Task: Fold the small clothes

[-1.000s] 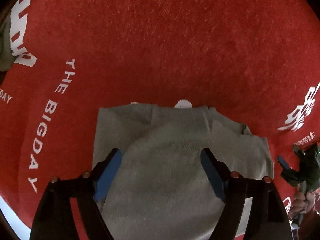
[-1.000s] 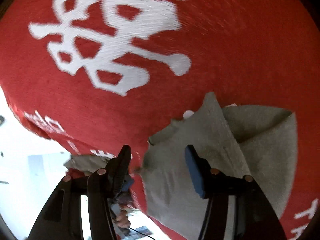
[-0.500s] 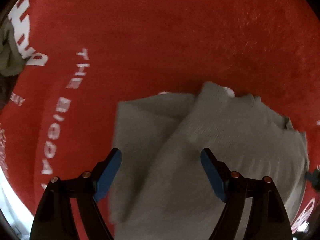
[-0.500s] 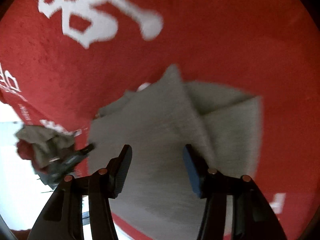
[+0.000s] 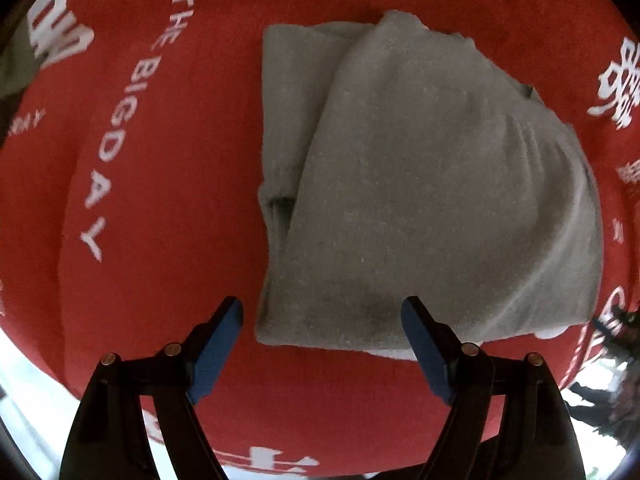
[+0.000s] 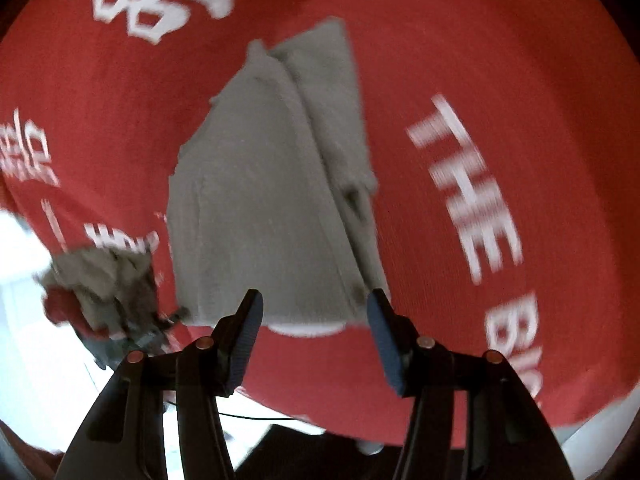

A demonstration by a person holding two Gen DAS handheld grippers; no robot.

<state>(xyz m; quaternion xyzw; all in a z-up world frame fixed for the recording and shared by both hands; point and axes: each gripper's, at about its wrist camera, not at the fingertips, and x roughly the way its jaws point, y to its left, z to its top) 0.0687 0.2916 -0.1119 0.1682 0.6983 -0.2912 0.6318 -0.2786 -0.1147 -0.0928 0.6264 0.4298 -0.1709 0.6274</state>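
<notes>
A folded grey knit garment [image 5: 420,184] lies flat on the red cloth [image 5: 168,208]. It also shows in the right wrist view [image 6: 264,200], with a white edge under its near hem. My left gripper [image 5: 322,320] is open and empty, hovering just in front of the garment's near edge. My right gripper [image 6: 314,312] is open and empty, also just short of the near edge.
The red cloth carries white lettering "THE BIGDAY" [image 5: 120,120] and white characters [image 5: 616,80]. A pile of crumpled clothes [image 6: 104,284] lies at the cloth's edge, left in the right wrist view. Another dark garment [image 5: 16,60] sits at the far left.
Both grippers have pulled back and up from the grey garment, which now lies folded and further ahead in both views. Both stayed open.
</notes>
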